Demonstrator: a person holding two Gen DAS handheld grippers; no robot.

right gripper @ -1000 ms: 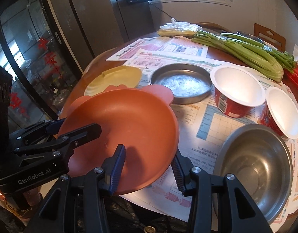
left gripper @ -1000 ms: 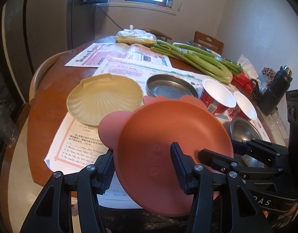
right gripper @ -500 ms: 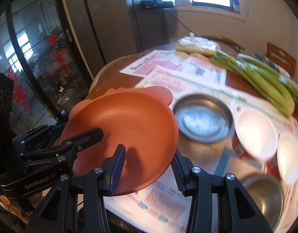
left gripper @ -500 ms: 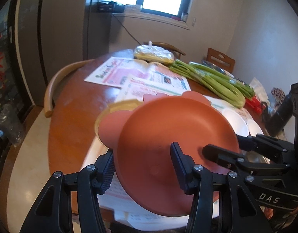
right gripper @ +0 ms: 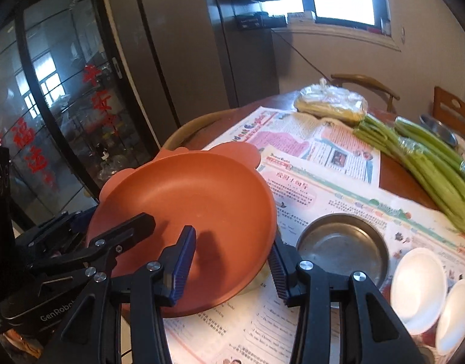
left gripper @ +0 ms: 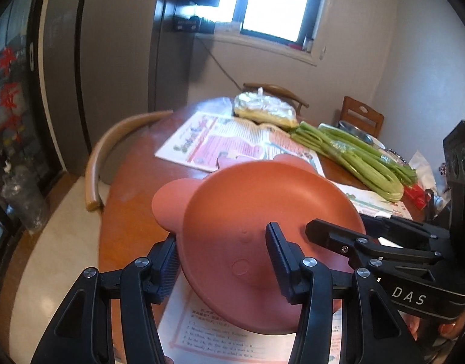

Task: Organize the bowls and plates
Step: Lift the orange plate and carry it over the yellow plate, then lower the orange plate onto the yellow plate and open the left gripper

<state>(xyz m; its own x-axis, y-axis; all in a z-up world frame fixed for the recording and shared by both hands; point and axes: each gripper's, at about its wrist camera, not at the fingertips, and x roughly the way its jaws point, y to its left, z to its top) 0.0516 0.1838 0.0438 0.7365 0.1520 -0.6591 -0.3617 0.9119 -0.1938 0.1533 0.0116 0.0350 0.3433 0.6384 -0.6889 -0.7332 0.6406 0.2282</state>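
An orange-brown plate with round ears [left gripper: 256, 212] [right gripper: 202, 209] is held up above the table by both grippers. My left gripper [left gripper: 223, 261] is shut on its near rim, seen from the underside. My right gripper [right gripper: 232, 264] is shut on the opposite rim, seen from the inner side. A steel dish [right gripper: 341, 248] and two white paper bowls [right gripper: 417, 285] [right gripper: 453, 312] sit on newspaper to the right of the plate. The yellow shell plate is hidden behind the orange plate.
Newspapers [right gripper: 311, 148] cover the round wooden table [left gripper: 135, 206]. Celery [right gripper: 429, 163] and a bagged yellow item [right gripper: 332, 103] lie at the back. Wooden chairs [left gripper: 111, 151] stand around it. A dark cabinet [right gripper: 177, 45] stands on the left.
Both grippers have lifted the orange plate higher and tilted upward; the table things sank lower in view. The yellow shell plate went out of sight behind it.
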